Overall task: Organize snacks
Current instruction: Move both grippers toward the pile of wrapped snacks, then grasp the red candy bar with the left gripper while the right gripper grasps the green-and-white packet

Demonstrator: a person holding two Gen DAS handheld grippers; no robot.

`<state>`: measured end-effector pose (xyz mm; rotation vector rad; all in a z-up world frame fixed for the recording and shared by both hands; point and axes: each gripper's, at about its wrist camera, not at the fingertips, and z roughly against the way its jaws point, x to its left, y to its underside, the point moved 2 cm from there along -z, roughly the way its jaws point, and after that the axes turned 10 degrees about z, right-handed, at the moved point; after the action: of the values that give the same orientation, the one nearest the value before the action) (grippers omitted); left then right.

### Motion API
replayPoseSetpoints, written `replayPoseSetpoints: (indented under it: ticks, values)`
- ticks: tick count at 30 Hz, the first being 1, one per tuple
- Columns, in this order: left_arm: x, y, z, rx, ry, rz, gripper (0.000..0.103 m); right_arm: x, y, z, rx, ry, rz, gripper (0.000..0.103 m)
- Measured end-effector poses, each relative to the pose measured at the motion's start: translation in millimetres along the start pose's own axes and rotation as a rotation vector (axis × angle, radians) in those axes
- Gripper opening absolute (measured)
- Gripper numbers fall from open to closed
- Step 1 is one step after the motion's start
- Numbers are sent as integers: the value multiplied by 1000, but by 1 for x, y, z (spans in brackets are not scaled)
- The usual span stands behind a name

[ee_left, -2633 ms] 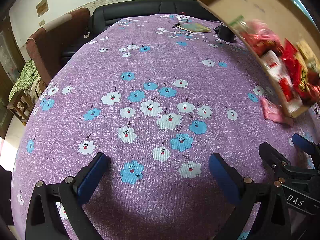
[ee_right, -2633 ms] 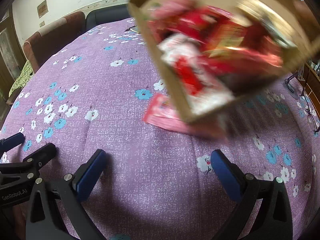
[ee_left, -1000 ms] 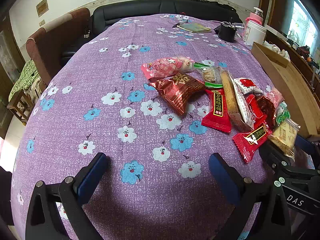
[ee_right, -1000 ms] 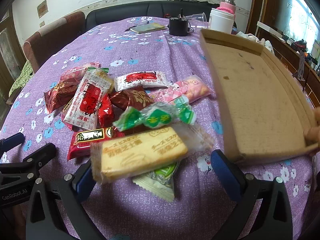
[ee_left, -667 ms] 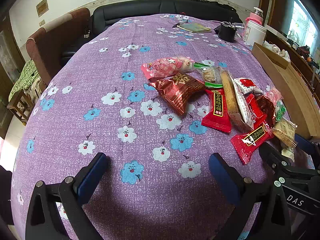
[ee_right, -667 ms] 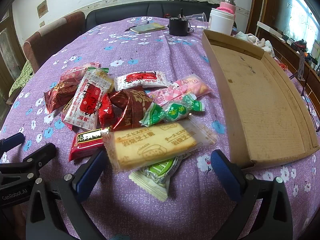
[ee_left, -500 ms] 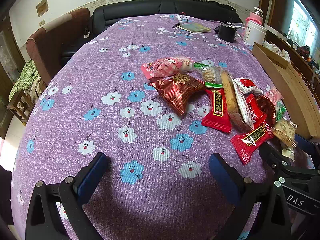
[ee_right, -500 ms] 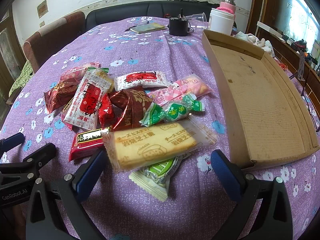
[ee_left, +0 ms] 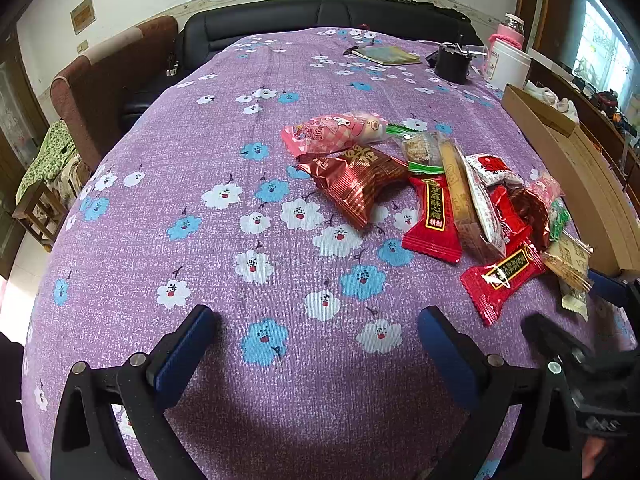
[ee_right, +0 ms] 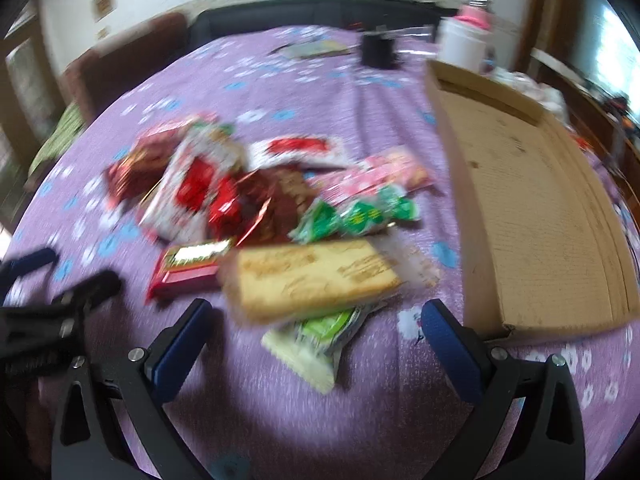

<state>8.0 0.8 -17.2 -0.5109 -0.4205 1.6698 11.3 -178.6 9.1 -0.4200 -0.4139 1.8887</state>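
A pile of wrapped snacks lies on the purple flowered tablecloth [ee_left: 200, 248]: a pink packet [ee_left: 332, 134], a dark red foil packet [ee_left: 356, 184], red candy packets [ee_left: 434, 220], a long biscuit pack [ee_right: 312, 280] and green packets [ee_right: 356, 212]. An empty shallow cardboard box [ee_right: 532, 216] lies right of the pile. My left gripper [ee_left: 312, 348] is open and empty, left of the pile. My right gripper [ee_right: 316, 340] is open and empty, just before the biscuit pack. The right wrist view is blurred.
At the far end of the table stand a white jar with a pink lid [ee_left: 506, 60], a black cup [ee_left: 452, 64] and a flat book [ee_left: 386, 55]. A black sofa [ee_left: 320, 16] and a brown armchair [ee_left: 104, 80] are beyond the table.
The box was tipped and the snacks spilled onto the cloth; the box then settled flat at the right. In the last half second my right gripper moved, blurring its view. The left gripper stayed still.
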Motion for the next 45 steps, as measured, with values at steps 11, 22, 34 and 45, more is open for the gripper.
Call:
replayPoseSetpoints:
  ticks: [11,22,34,45]
  values:
    - [3,19,45,-102,102,-31,102,-5,32,64,-132,-343,124,103]
    - [10,27,72,-207,155,-12,102,-33,13,44,-86,-387,-57,96]
    - [9,22,70,-199,165,-20,102,-21,-23,-1,3,-366,-169,83]
    - [30,21,76,-177,168,52,102,53,-61,-6,-9,-516,130,74]
